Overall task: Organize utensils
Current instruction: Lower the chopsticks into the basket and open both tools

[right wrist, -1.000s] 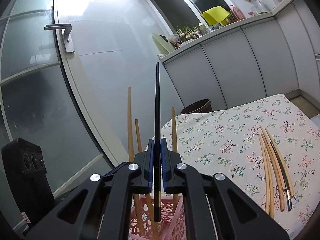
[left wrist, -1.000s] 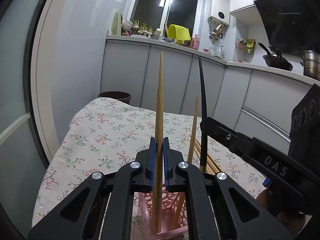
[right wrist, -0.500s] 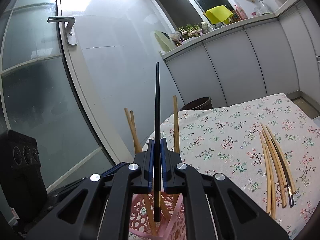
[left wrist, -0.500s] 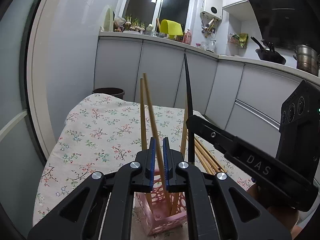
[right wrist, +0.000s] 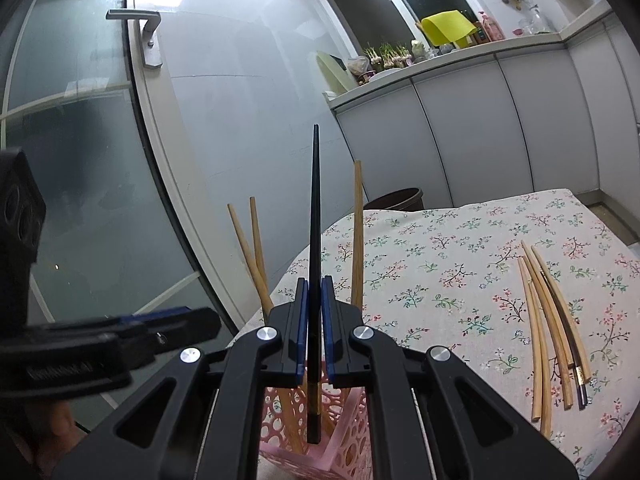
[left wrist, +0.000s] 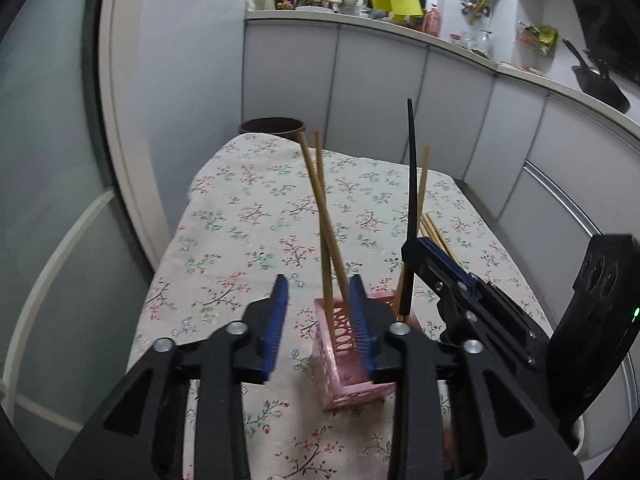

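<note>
left hand-held gripper (left wrist: 318,300): jaws wide apart, empty | right hand-held gripper (right wrist: 315,304): clamped on black chopstick (right wrist: 314,240), tip in pink basket (right wrist: 348,446) on desk (right wrist: 460,264)

The left gripper (left wrist: 318,312) has its jaws spread wide apart with nothing between them, its blue pads (left wrist: 276,320) bare, and it points toward the table's far edge. The right gripper (right wrist: 315,320) sits just to its right, jaws closed tight on an upright black chopstick (right wrist: 314,216), clamping it partway along its length.
</note>
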Motion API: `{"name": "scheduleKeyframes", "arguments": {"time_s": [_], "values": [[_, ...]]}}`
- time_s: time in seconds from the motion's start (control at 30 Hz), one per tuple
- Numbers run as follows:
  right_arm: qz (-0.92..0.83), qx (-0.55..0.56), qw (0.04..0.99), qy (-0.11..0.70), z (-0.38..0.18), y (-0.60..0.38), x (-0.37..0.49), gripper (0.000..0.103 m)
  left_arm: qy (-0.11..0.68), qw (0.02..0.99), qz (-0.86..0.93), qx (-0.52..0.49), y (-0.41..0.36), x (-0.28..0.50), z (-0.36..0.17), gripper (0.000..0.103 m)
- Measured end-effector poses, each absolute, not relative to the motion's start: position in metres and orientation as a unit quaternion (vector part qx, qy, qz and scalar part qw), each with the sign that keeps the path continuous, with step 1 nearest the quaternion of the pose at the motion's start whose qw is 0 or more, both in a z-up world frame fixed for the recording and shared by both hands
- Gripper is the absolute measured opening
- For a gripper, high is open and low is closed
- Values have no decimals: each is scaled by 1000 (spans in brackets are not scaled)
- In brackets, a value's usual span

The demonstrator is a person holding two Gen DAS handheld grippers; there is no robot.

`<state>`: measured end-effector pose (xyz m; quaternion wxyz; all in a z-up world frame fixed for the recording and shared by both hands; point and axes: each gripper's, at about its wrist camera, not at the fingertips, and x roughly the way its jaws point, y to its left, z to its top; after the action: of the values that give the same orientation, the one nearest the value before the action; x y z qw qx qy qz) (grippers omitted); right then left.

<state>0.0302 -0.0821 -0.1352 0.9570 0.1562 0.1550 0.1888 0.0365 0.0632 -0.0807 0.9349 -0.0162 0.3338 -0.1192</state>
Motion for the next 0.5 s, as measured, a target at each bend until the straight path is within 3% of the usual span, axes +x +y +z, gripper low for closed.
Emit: {"name": "scheduleKeyframes", "arguments": {"time_s": [0.23,0.5], "values": [[191,145,957,164,-139,-76,28,9,335,938,-90,2,63,29,-67,56],[191,146,956,167,-138,-76,25,9,340,937,-81,5,61,28,-62,60]]}}
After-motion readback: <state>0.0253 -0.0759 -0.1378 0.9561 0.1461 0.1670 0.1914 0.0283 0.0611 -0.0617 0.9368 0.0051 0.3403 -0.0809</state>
